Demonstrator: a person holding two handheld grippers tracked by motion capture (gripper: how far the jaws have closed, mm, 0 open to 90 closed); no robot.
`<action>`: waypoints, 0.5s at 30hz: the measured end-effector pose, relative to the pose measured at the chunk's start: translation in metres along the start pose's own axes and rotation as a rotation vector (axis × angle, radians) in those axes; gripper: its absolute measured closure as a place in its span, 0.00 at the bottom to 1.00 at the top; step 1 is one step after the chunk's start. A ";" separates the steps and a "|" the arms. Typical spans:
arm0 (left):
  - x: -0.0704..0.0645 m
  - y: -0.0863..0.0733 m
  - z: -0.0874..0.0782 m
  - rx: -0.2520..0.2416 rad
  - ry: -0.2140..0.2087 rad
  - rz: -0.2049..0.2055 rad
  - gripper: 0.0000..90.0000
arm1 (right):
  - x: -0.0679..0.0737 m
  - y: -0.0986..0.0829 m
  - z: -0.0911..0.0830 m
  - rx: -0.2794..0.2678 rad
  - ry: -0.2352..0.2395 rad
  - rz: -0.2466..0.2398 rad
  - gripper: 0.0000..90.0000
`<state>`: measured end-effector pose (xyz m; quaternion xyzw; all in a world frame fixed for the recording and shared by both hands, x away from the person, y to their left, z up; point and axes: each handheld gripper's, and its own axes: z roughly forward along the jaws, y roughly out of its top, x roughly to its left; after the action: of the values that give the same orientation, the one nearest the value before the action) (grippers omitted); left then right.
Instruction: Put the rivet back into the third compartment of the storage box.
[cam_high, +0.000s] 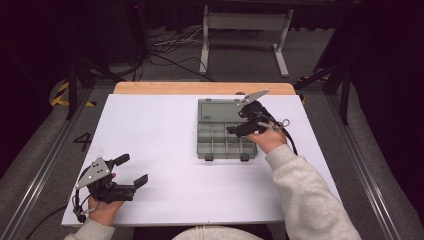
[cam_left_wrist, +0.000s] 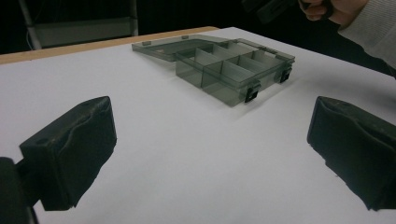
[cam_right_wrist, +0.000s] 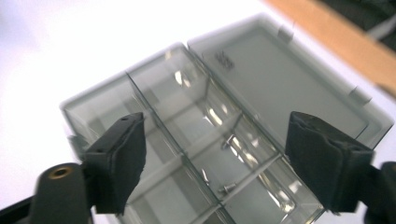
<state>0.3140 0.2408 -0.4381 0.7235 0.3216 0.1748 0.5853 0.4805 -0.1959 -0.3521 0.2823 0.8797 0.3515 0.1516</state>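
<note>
A grey see-through compartment box (cam_high: 220, 136) lies open on the white table (cam_high: 160, 130), right of centre, its lid (cam_high: 216, 110) folded flat toward the far edge. My right gripper (cam_high: 239, 122) hovers over the box's right side, jaws open and holding nothing. In the right gripper view the gripper (cam_right_wrist: 219, 158) looks down into the compartments (cam_right_wrist: 187, 107), where two small screws (cam_right_wrist: 228, 141) lie. My left gripper (cam_high: 131, 170) stands open near the front left corner, apart from the box (cam_left_wrist: 224, 70). In its own view the left gripper (cam_left_wrist: 210, 149) has bare tabletop between its wide-spread jaws.
A wooden strip (cam_high: 200, 88) runs along the table's far edge. Beyond it on the floor stand a white metal frame (cam_high: 245, 30) and loose cables (cam_high: 170, 50). Rails (cam_high: 45, 150) flank the table. The other hand (cam_left_wrist: 336, 9) is at the top right of the left gripper view.
</note>
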 end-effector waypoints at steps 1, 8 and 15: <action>0.000 0.000 0.000 -0.002 0.000 0.000 0.02 | 0.003 -0.004 -0.007 -0.051 0.003 -0.006 0.19; -0.002 0.000 0.001 -0.002 -0.004 0.003 0.02 | 0.017 -0.034 -0.036 -0.228 -0.007 -0.026 0.10; -0.002 0.001 0.001 -0.008 -0.011 0.008 0.02 | 0.029 -0.067 -0.058 -0.347 -0.043 -0.025 0.01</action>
<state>0.3128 0.2387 -0.4370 0.7234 0.3148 0.1743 0.5893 0.4039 -0.2489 -0.3604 0.2483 0.8059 0.4899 0.2211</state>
